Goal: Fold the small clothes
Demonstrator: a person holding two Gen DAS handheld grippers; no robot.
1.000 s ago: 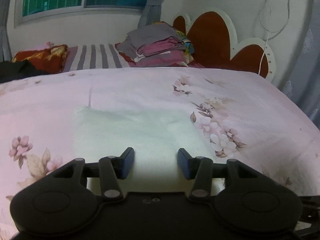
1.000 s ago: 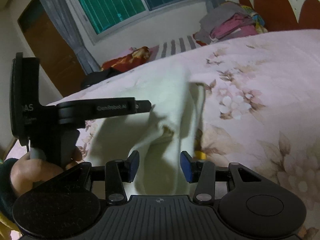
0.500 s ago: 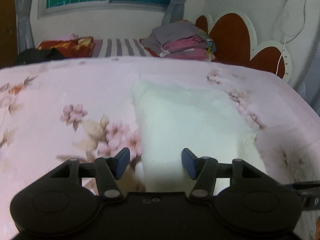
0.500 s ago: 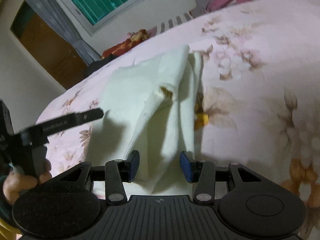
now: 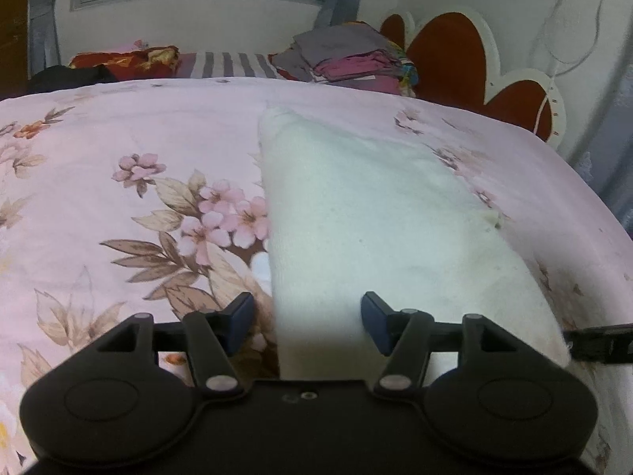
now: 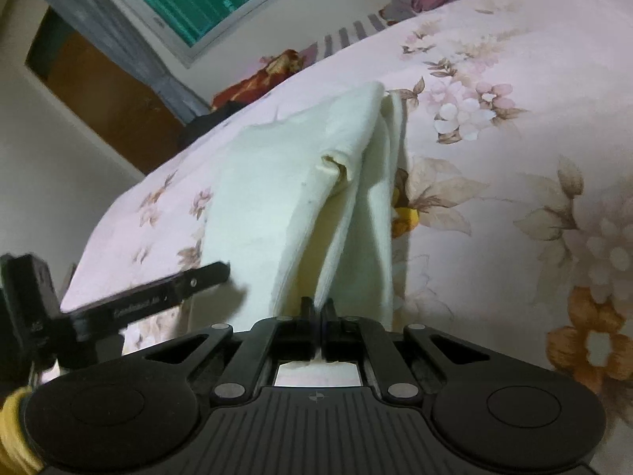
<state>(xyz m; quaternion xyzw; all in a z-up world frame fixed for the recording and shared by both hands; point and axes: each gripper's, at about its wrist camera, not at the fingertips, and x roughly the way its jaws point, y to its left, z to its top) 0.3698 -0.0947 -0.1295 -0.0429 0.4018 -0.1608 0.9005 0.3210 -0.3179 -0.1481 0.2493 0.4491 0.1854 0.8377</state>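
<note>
Only right wrist view shows right gripper (image 6: pixel 318 310) pinching cloth (image 6: pixel 292 198).

Both grippers are matte black plastic, same build. The left gripper (image 5: pixel 307 322) has two dark blue pads (image 5: pixel 241 316) on angled black linkage arms, with small silver pivot screws at the joints and a big round disc moulded into the body on each side. There's a tiny screw hole in the middle of the flat top plate. The right gripper (image 6: pixel 317 310) has a ribbed top plate with a small round logo mark, same silver pivots and side discs. From the right wrist view, the left one's finger shows white lettering along its side, too blurry to read. A yellow sleeve cuff (image 6: pixel 14 431) shows bottom left.
</note>
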